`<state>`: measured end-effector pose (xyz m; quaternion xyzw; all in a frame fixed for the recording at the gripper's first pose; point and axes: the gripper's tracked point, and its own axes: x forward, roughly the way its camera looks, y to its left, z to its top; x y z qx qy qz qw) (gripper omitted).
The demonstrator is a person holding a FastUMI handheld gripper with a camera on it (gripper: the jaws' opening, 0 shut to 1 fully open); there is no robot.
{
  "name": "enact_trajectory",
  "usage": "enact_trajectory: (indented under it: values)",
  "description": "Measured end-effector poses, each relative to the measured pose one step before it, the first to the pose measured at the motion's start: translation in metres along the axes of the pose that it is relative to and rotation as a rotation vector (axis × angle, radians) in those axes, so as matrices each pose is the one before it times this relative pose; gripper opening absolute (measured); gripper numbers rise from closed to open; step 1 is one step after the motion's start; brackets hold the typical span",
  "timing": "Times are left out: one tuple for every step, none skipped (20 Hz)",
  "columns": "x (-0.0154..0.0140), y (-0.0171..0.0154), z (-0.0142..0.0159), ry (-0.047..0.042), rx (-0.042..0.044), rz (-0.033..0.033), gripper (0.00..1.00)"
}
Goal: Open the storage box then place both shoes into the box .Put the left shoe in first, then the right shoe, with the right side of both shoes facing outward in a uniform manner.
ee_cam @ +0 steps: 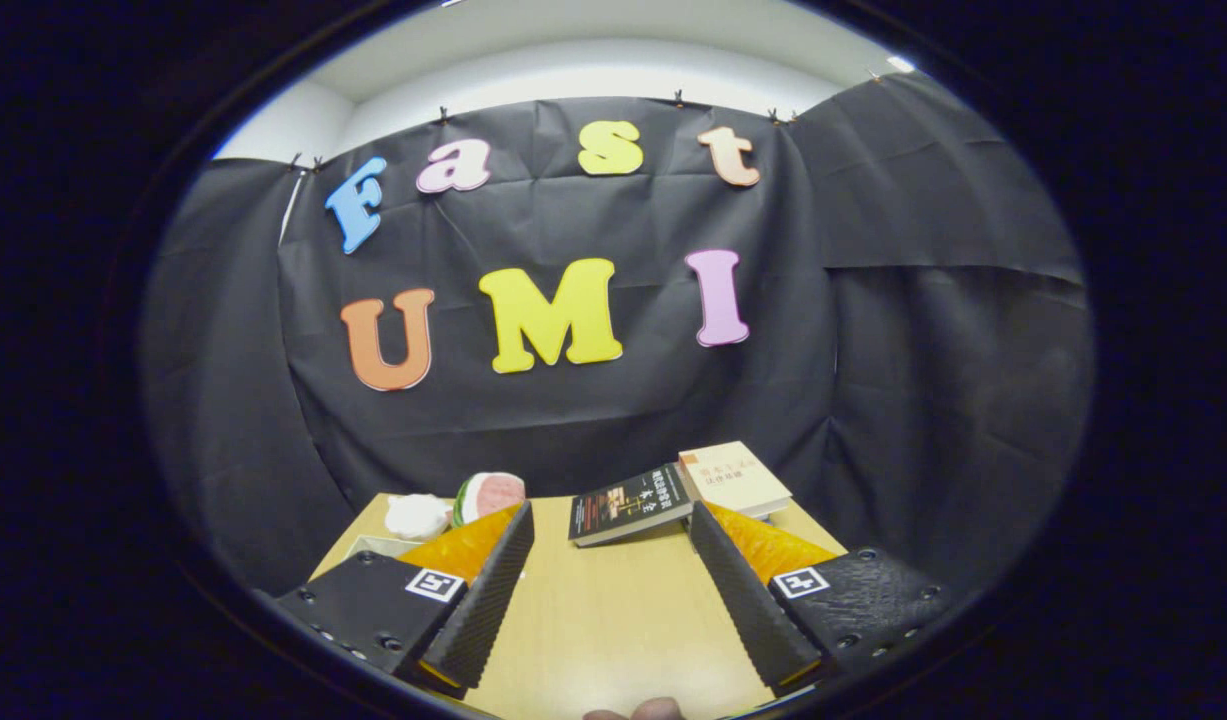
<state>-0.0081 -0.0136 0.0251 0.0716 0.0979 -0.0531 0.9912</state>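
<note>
Tongs (611, 530) spread over table (603, 610), two books (678, 492) beyond.

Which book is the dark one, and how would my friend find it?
Look at the far edge of the wooden table, beyond the open tool, whose fingers hold nothing. Two books lie there, touching. The dark book is nearer the fingers; the cream book, behind and to its right, has a pale cover.

Pale book (735, 478) partly behind dark book (630, 503); white obj (417, 516) & pink-green obj (489, 496) half-hidden behind tongs (609, 525)
</note>
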Motion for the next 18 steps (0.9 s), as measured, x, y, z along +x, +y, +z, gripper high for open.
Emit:
enact_trajectory:
  values:
    - [-0.00125, -0.00528, 0.00065, -0.00593, -0.0043, 0.00012, 0.96]
    - [-0.00186, -0.00445, 0.00263, -0.01078, -0.00456, -0.00029, 0.96]
    - [0.00071, -0.00424, 0.00478, -0.01302, -0.00415, 0.00029, 0.96]
    - [-0.00241, -0.00299, 0.00379, -0.01217, -0.00213, 0.0022, 0.96]
    - [-0.00148, -0.00293, 0.00271, -0.01215, -0.00321, 0.00421, 0.96]
    - [-0.00164, -0.00232, 0.00211, -0.00659, -0.00383, 0.00134, 0.96]
    - [-0.00034, -0.00187, 0.0009, -0.00845, -0.00284, 0.00366, 0.96]
    - [-0.00155, -0.00026, 0.00207, -0.00449, 0.00035, 0.00317, 0.96]
    - [-0.00049, 0.00005, 0.00092, -0.00502, -0.00078, 0.00535, 0.96]
    - [-0.00041, -0.00025, -0.00004, -0.00076, 0.00197, 0.00352, 0.96]
    - [0.00997, -0.00218, 0.00107, 0.00053, 0.00284, 0.00554, 0.96]
    - [-0.0006, 0.00124, -0.00144, 0.00538, 0.00049, 0.006, 0.96]
    - [0.00141, -0.00025, -0.00211, 0.00216, -0.00491, 0.0031, 0.96]
    - [-0.00095, -0.00048, 0.00011, -0.00041, -0.00636, 0.00047, 0.96]
    - [0.00077, 0.00039, 0.00157, -0.00638, -0.0045, 0.00337, 0.96]
    - [0.00077, 0.00126, 0.00086, -0.00366, -0.00009, 0.00281, 0.96]
    - [0.00053, 0.00306, -0.00168, 0.00143, 0.00386, 0.00763, 0.96]
    - [0.00039, 0.00322, -0.00098, 0.00291, 0.00121, 0.00597, 0.96]
